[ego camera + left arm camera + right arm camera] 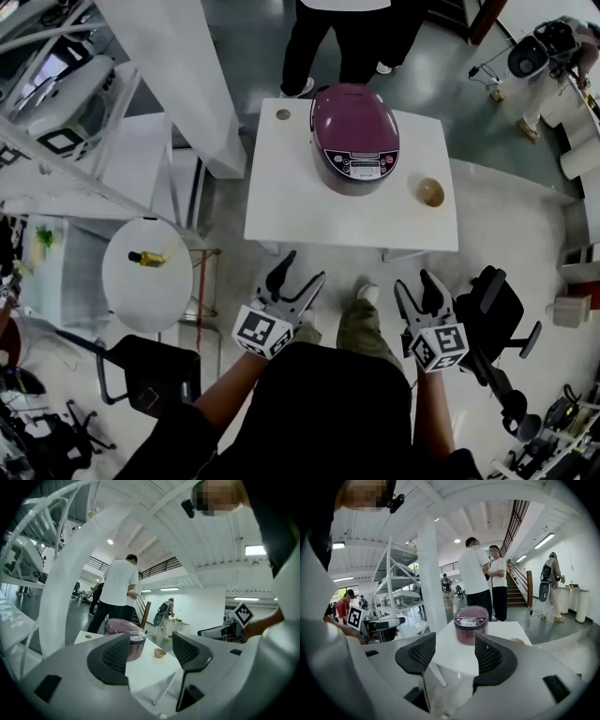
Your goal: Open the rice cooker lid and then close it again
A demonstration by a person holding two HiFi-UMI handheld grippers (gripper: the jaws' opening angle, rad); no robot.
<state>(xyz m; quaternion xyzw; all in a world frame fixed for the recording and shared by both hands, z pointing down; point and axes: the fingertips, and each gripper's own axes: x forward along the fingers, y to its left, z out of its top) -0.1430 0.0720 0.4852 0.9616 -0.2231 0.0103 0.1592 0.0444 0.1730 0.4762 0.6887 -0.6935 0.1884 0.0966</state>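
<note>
A bowl (430,192) sits beside the purple rice cooker (354,137), lid down, on the white surface (309,206). The left claw (300,275) and right claw (413,282) gape wide, empty.

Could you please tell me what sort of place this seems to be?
Probably a large lab or workshop hall, not a kitchen: the cooker sits on a lone white table on a bare polished floor, with white steel framework beside it and a staircase behind.

Rice cooker (354,138) is showing up deep purple with a grey panel, the table (291,206) is looking plain white, and the little bowl (430,192) is coming across tan.
</note>
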